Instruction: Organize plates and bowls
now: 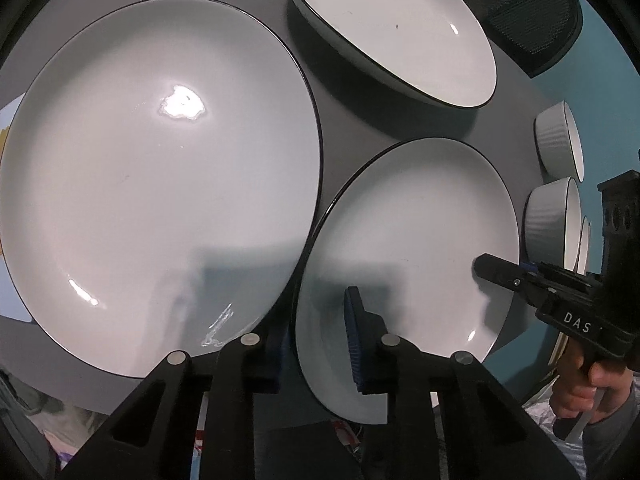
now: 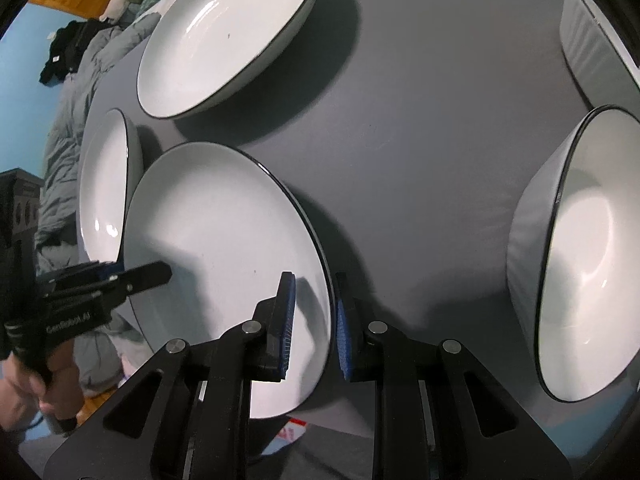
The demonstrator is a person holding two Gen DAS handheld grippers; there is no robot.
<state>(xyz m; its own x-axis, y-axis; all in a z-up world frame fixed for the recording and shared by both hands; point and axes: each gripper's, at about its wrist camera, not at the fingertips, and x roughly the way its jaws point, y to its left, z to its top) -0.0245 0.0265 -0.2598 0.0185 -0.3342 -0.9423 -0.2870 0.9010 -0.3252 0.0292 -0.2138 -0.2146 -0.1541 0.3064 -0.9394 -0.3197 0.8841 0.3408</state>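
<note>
A small white plate [image 1: 416, 248] with a dark rim is held between both grippers, lifted above the grey table [image 2: 420, 152]. My left gripper [image 1: 316, 340] straddles its left rim, one blue pad above and one below. My right gripper [image 2: 314, 328] straddles the opposite rim of the same plate [image 2: 224, 248], with a small gap at the pads. A large white plate [image 1: 160, 168] lies to the left. A wide shallow bowl [image 1: 396, 28] sits beyond; it also shows in the right wrist view [image 2: 228, 36].
Ribbed white bowls [image 1: 558, 140] stand at the table's right edge. A deep white bowl [image 2: 580, 260] sits right of my right gripper. A white box [image 2: 592, 36] is at the far right. Bedding and clothes [image 2: 80, 80] lie beyond the table.
</note>
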